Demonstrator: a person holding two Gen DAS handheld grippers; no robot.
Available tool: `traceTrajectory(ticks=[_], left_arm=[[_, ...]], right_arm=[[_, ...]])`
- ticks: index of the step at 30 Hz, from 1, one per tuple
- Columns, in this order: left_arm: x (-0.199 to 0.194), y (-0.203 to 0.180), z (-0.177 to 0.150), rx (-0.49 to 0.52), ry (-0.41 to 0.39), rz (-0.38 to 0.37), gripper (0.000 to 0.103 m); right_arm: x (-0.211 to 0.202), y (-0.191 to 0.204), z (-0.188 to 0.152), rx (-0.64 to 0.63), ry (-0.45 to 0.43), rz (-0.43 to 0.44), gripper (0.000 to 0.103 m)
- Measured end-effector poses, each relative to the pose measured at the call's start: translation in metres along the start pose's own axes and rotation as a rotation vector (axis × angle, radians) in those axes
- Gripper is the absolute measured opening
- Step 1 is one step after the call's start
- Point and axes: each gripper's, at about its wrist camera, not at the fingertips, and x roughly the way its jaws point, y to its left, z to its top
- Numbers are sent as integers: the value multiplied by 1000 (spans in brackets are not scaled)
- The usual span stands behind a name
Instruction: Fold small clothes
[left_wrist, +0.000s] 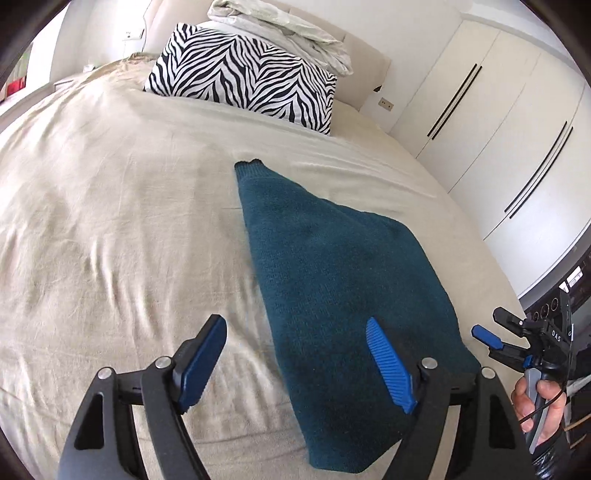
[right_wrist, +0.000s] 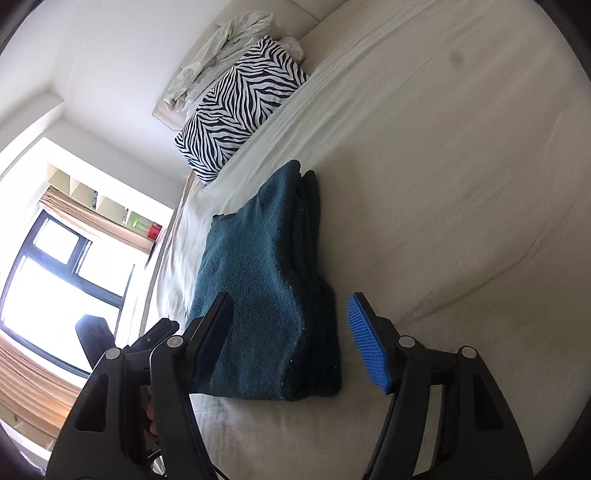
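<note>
On the bed (left_wrist: 110, 203): one folded teal garment (left_wrist: 332, 277), two released claws (left_wrist: 295, 365) (right_wrist: 291, 339).

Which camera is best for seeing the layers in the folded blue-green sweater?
The right wrist view: the folded sweater shows its stacked edges there, layer on layer. The left wrist view shows only its flat top, partly behind a finger.

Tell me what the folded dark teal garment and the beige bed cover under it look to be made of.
Folded dark teal garment: looks like knitted or fleecy wool-like fabric, matte; fuzzy nap and fine knit rows show, and the folded stack stands thick. Beige bed cover: seems a thin woven cotton or linen-like cloth, matte, with many fine soft creases; the exact fibre cannot be told.
</note>
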Motion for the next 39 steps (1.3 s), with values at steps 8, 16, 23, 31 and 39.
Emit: traceTrajectory(ticks=[8,16,23,31,39], left_arm=[[42,8,-2,-121,170,-162,80],[67,9,16,-156,212,-196,73],[78,0,30,-127,251,-154,50],[22,-9,28,-28,182,-107,42],[-78,8,0,27,97,-65,42]], right_arm=[[59,-12,20,59,148,-10,64],[105,1,44,43,233,-19,64],[134,38,44,-94,266,-191,25],[100,115,17,-252,173,-220,21],[82,200,-46,-325,160,-143,21]])
